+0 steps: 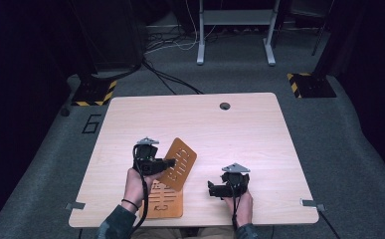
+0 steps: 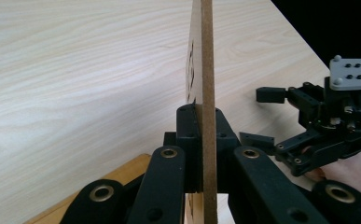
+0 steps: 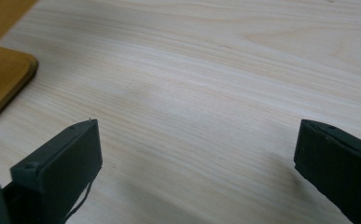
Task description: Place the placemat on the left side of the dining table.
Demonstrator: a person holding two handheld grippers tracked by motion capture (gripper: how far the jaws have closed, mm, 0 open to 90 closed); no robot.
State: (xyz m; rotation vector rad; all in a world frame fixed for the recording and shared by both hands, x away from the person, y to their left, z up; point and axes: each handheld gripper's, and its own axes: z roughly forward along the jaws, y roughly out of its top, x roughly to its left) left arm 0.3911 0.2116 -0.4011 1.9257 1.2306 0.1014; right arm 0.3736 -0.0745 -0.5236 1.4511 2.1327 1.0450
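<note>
My left gripper (image 1: 166, 163) is shut on a thin brown slotted board (image 1: 181, 160) and holds it tilted up off the table. In the left gripper view this board (image 2: 208, 56) stands edge-on, pinched between the two black jaws of that gripper (image 2: 205, 133). A second slotted brown board (image 1: 164, 200) lies flat by the table's front edge, partly under the raised one. My right gripper (image 1: 211, 188) rests low at the front right, pointing left, open with bare tabletop between its fingers (image 3: 61, 161). The flat board's rounded corner (image 3: 3, 74) lies just left of it.
The light wooden table (image 1: 230, 129) has a cable hole (image 1: 224, 106) near its far edge. Metal clips (image 1: 74, 205) sit at the front corners. Grey carpet, cables and a desk frame (image 1: 235, 30) lie beyond. The right gripper (image 2: 329, 123) also appears in the left gripper view.
</note>
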